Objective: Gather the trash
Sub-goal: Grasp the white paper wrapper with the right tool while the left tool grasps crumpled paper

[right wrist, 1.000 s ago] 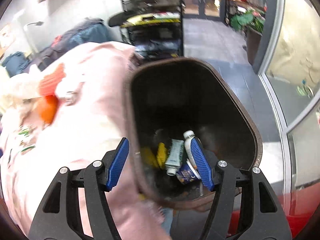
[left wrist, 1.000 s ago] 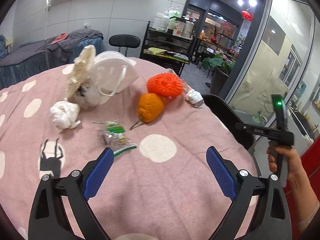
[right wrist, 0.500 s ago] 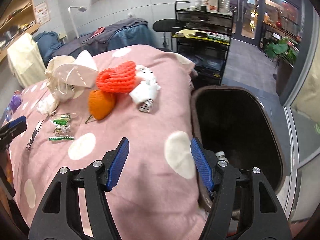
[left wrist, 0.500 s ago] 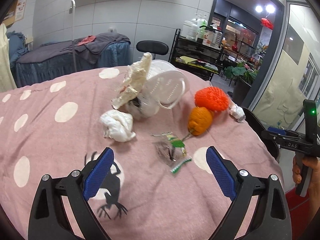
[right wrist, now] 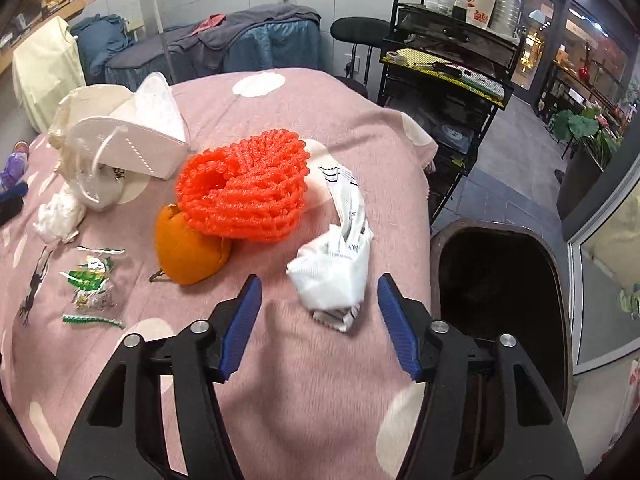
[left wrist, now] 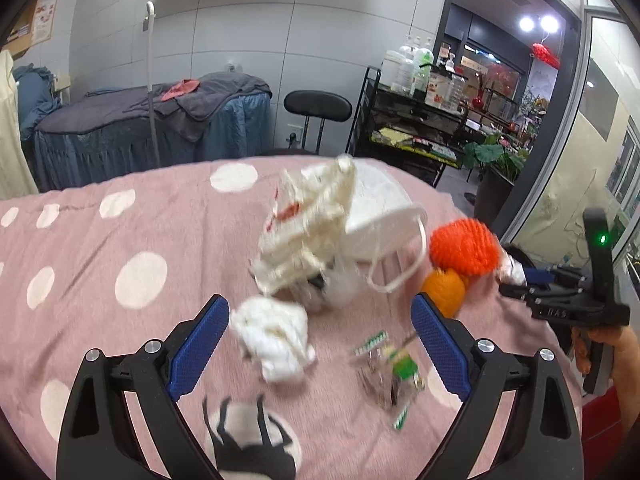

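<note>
Trash lies on a pink polka-dot tablecloth. My left gripper is open and empty, with a crumpled white tissue between its fingers and a green-and-clear wrapper beside it. My right gripper is open and empty, just short of a crumpled white printed wrapper. Behind that lie an orange foam net, an orange peel, a white face mask and a cream bag. A dark trash bin stands off the table's right edge.
A black wire cart with bottles, a black stool and a covered bed stand behind the table. The right gripper also shows in the left wrist view, at the table's right edge. A glass wall is at the right.
My right gripper swung from over the bin back to the table, now facing the white printed wrapper. My left gripper turned left and moved in around the tissue.
</note>
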The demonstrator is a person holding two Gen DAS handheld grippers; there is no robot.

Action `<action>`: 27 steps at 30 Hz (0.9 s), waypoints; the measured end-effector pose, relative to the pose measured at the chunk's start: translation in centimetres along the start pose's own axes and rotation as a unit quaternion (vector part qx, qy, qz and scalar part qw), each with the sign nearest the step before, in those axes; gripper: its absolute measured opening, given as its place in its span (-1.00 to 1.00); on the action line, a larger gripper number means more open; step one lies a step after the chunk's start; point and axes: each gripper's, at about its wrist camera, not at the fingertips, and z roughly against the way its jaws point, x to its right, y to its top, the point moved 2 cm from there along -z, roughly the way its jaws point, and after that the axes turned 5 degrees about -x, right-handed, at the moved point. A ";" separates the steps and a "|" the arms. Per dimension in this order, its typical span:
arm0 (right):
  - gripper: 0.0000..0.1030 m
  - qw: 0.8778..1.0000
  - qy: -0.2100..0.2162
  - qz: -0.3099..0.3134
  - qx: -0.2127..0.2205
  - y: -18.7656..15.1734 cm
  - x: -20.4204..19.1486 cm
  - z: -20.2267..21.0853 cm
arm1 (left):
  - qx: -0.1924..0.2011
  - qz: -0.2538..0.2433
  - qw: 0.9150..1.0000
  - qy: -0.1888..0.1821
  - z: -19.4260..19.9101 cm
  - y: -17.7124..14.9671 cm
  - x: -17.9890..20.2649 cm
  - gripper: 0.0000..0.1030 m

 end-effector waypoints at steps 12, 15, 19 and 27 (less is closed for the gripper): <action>-0.35 1.000 -0.006 -0.009 -0.007 0.1 -0.1 -0.5 | -0.015 0.021 1.000 -0.011 -5.2 6.0 0.6 0.26; -0.35 1.000 -0.001 -0.011 -0.005 -0.2 -0.2 -0.3 | -0.028 0.044 0.999 -0.004 -5.8 5.8 -0.2 -0.30; -0.36 1.000 0.004 -0.018 0.005 -0.6 -0.2 0.3 | -0.014 0.061 0.998 -0.004 -4.4 5.0 -1.0 -0.68; -0.36 0.999 0.012 -0.029 0.038 -1.8 -0.1 2.8 | 0.063 0.031 0.997 0.026 2.2 3.4 -0.5 -0.71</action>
